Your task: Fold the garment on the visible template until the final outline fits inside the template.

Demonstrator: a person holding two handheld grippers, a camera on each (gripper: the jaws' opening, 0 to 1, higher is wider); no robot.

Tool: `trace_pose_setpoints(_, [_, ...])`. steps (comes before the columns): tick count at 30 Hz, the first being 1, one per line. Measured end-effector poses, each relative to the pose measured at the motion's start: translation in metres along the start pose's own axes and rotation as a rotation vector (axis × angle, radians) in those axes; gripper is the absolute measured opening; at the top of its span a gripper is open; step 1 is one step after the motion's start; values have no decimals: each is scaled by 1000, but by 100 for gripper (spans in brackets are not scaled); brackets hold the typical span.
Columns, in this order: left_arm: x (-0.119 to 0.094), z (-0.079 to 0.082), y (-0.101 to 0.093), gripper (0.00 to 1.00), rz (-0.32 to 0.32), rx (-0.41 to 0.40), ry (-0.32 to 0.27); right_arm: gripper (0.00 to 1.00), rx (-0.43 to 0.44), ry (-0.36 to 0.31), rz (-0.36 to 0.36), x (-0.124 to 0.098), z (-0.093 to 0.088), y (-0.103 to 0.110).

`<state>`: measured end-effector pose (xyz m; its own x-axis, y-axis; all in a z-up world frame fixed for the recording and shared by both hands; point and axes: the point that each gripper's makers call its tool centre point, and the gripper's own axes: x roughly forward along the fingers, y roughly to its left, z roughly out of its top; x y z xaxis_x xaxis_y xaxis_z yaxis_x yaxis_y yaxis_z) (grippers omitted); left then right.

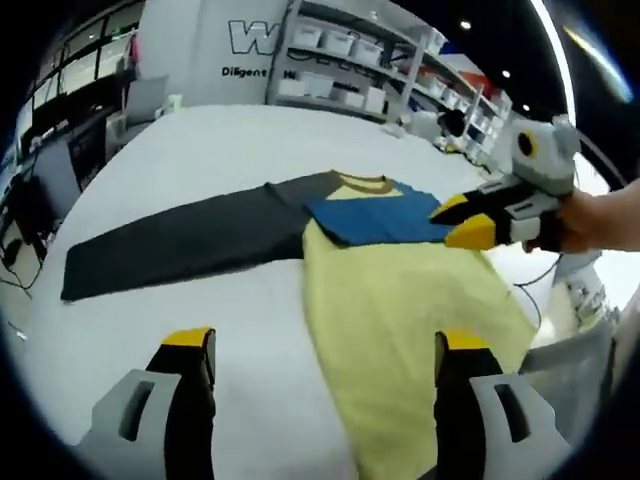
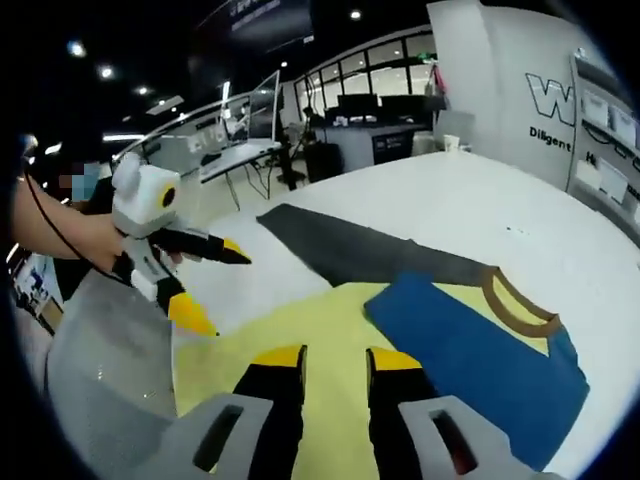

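1. Nearest the left gripper view, the left claw (image 1: 325, 365) hovers with its jaws wide apart and nothing between them, above the yellow body of the garment (image 1: 400, 300) on the white counter (image 1: 200, 160).
2. Just beyond, the right claw (image 1: 470, 220) sits at the blue sleeve (image 1: 385, 220); its jaws look close together, but whether they pinch cloth I cannot tell.
3. Risk, as I judge it: if only one layer is caught, the sleeve may drag or bunch, leaving a crooked edge that spills past the outline.
4. Another risk: a sideways pull could slide the whole garment off the dark template (image 1: 180, 245).
5. Farther out, the garment's long axis runs from the near hem to the far brown collar (image 1: 365, 183), so it points collar-away.
6. Farthest left, the template's long axis lies crosswise to that, stretching leftward.
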<state>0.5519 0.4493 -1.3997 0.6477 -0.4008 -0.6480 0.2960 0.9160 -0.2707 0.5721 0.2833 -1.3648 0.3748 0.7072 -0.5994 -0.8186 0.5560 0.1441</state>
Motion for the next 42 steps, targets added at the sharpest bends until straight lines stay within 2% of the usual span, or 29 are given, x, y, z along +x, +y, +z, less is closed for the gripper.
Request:
trace_pose_setpoints(5, [-7,15,50,86,78,-73,-45,26,16,-50,-18,-18,-6,-3])
trace_pose_setpoints(7, [-12,21,73,84,118,-133,-70,27,18,-64,-28,-25,-8,-4])
trace_pose_setpoints(9, [-19,26,99,76,173,-176,-100,28,20,-79,-42,-32,-9,-6])
trace_pose_setpoints(11, [-26,25,121,68,218,-226,-110,29,22,-90,-52,-39,-10,-7])
trace_pose_setpoints(14, [-32,29,145,68,254,-265,-136,29,38,-93,-69,-49,-15,-10])
trace_pose_setpoints(17, [-36,28,166,63,292,-289,-138,29,58,-103,-88,-58,-18,-13])
trace_pose_setpoints(20, [-39,22,189,58,337,-377,-141,29,65,-114,-98,-67,-20,-13])
trace_pose_setpoints(25, [-39,22,209,52,359,-433,-148,28,73,-122,-115,-78,-21,-14])
trace_pose_setpoints(30, [-32,20,213,48,369,-463,-128,26,81,-120,-139,-88,-26,-21])
trace_pose_setpoints(33, [-25,14,218,42,374,-487,-103,25,91,-116,-153,-92,-30,-25])
trace_pose_setpoints(34, [-25,17,224,39,392,-467,-121,25,94,-113,-158,-93,-32,-26])
trace_pose_setpoints(36, [-27,17,222,33,394,-523,-131,25,100,-112,-166,-95,-34,-28])
trace_pose_setpoints(40, [-25,21,218,28,393,-531,-136,24,109,-110,-175,-98,-35,-29])
trace_pose_setpoints(42, [-26,21,217,25,397,-567,-146,23,112,-110,-178,-99,-36,-30])
